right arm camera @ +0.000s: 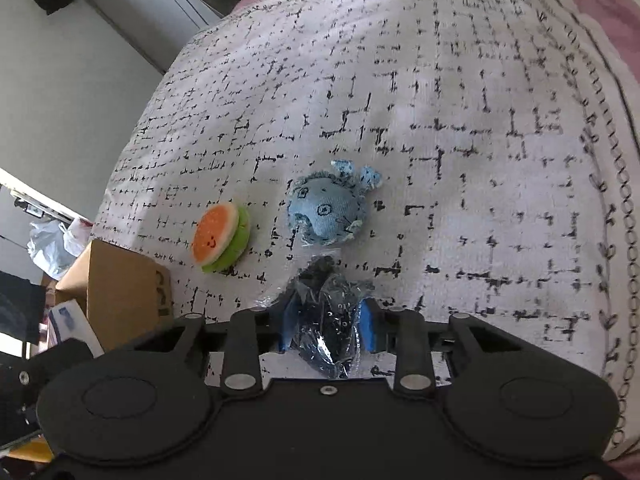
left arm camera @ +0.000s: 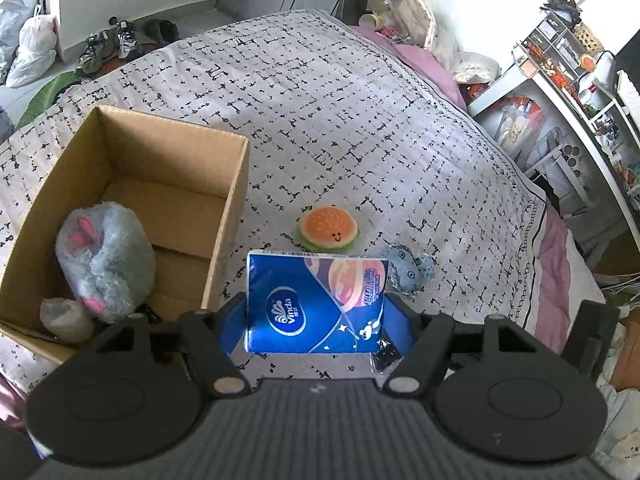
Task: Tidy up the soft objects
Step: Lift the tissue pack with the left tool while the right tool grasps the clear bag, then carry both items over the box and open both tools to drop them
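My left gripper point(left arm camera: 316, 320) is shut on a blue Vinda tissue pack point(left arm camera: 316, 300), held above the bed just right of an open cardboard box point(left arm camera: 230, 200). The box holds a grey plush mouse point(left arm camera: 106, 256) and a pale soft lump point(left arm camera: 64, 318). A burger plush point(left arm camera: 327, 227) and a small blue plush point(left arm camera: 408, 272) lie on the bedspread beyond the pack. My right gripper point(right arm camera: 328, 320) is shut on a dark item in a clear plastic bag point(right arm camera: 330, 332). In the right wrist view the burger plush point(right arm camera: 220, 238) and blue plush point(right arm camera: 326, 210) lie just ahead.
The bed has a white bedspread point(left arm camera: 340, 100) with black dashes and a pink sheet edge point(left arm camera: 556, 248). Shoes point(left arm camera: 108, 46) and bags point(left arm camera: 32, 46) are on the floor beyond. Shelves point(left arm camera: 560, 80) stand at the right. The box corner point(right arm camera: 124, 288) shows at the left of the right wrist view.
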The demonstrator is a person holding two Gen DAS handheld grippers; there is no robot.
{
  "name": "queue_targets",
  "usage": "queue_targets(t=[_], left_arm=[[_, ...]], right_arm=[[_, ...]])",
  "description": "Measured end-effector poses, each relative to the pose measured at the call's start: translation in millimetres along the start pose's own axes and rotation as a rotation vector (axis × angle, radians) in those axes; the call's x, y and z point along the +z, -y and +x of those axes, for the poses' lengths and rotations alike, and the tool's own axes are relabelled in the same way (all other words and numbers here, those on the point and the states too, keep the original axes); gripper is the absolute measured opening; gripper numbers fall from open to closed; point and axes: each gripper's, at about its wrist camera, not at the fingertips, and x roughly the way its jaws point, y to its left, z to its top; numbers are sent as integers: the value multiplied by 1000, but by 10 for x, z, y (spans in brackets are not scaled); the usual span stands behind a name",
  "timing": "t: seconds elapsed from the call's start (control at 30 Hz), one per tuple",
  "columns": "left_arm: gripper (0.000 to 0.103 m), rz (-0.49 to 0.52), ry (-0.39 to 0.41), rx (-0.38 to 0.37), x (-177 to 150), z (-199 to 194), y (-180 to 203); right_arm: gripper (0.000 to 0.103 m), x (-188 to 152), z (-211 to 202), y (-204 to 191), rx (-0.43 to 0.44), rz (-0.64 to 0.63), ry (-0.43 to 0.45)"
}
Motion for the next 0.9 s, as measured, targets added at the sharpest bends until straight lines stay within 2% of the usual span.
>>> queue_targets(t=[0.2,0.47,0.9], left_arm=[[70,4,10,-7,54,-100,-74],[70,26,27,-13,122,-270,-186],[70,36,57,-5,274,-506,-582]], right_arm=[[30,-14,-287,-24,1,-11,40],[30,-33,-584,-244,8,-46,90],[30,-177,-859,-815,16,-131,134]])
